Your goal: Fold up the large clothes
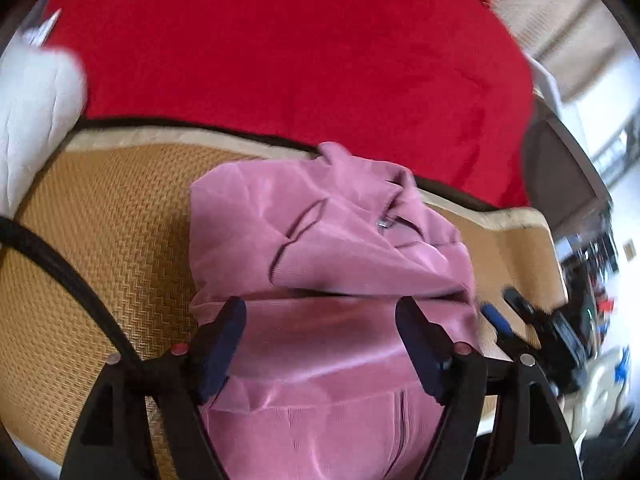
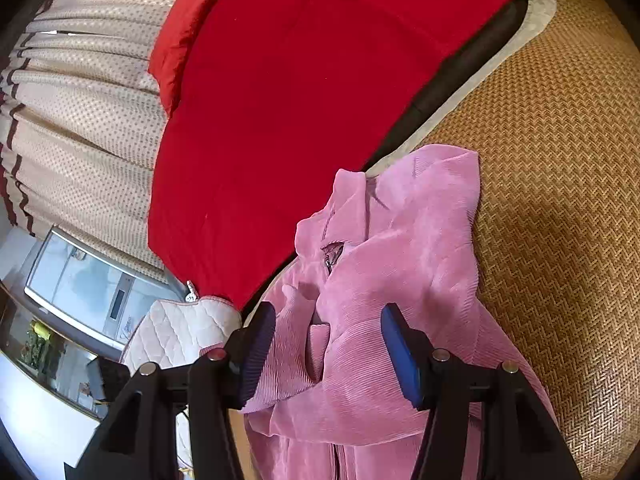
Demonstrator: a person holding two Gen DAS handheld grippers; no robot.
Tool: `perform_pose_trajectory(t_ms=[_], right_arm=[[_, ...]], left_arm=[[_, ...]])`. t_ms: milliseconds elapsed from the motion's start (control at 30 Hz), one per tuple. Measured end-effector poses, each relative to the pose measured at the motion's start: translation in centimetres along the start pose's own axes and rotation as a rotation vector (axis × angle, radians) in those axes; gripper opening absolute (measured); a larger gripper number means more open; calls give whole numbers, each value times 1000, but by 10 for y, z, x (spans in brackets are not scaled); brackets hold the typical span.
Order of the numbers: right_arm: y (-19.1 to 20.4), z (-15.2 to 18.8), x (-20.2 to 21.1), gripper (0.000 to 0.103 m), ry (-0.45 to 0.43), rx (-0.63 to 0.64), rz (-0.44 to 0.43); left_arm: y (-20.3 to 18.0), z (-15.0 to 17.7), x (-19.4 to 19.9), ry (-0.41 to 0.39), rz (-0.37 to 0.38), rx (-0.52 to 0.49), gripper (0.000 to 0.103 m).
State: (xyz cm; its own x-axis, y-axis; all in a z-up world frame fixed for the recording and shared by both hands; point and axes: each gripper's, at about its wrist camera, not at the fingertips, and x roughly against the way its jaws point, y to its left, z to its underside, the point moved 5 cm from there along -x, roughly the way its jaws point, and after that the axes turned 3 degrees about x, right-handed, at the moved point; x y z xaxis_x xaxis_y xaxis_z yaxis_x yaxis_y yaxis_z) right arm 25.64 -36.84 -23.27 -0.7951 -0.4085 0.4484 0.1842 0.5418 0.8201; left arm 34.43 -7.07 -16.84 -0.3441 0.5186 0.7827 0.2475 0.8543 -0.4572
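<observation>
A pink corduroy zip jacket [image 1: 328, 240] lies bunched on a woven straw mat [image 1: 112, 216]. Its collar and zip pull [image 1: 383, 223] face up. My left gripper [image 1: 322, 320] is open just above the jacket's near part, with nothing between its fingers. The other gripper [image 1: 516, 312] shows at the right in the left wrist view. In the right wrist view the jacket [image 2: 400, 264] lies on the mat [image 2: 560, 184], and my right gripper [image 2: 328, 332] is open above its folded sleeve area, holding nothing.
A red blanket [image 1: 300, 48] covers the bed beyond the mat; it also shows in the right wrist view [image 2: 288, 100]. A white quilted cushion [image 2: 180, 332] and a patterned curtain [image 2: 80, 112] are at the left. A black cable [image 1: 60, 264] crosses the mat.
</observation>
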Motion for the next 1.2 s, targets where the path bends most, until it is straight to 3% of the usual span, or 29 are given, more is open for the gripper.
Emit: perform_pose_trajectory(t_ms=[100,200,333,467,733,833,1033,1200], right_arm=[[0,1,0,59,3,7,1],[-1,0,2,59,1,8,5],[-5,-4,7,59,-12,-6,1],[-5,-4,7,59,-10,-13,-5],[-6,-7,12,59,-27,-11,-11],[-6,-6,10,59,-18,-19,-20],[3,-3,10,59,-19,25,-18],[4,-3,11,59,-16,26,-21]], left_arm=[[5,3,-21,21,43,81,77],[-3,32,-53,149,-77,-49,77],[-5,67,-62,128,-123,-158,77],[-14,76,-62,138,-158,-239,77],[-22,45,-6,141,179,-17,80],[-20,32,-9,122,219,83,83],[-5,18,-55,185,273,343,83],[-2,14,-76,133,282,418,82]])
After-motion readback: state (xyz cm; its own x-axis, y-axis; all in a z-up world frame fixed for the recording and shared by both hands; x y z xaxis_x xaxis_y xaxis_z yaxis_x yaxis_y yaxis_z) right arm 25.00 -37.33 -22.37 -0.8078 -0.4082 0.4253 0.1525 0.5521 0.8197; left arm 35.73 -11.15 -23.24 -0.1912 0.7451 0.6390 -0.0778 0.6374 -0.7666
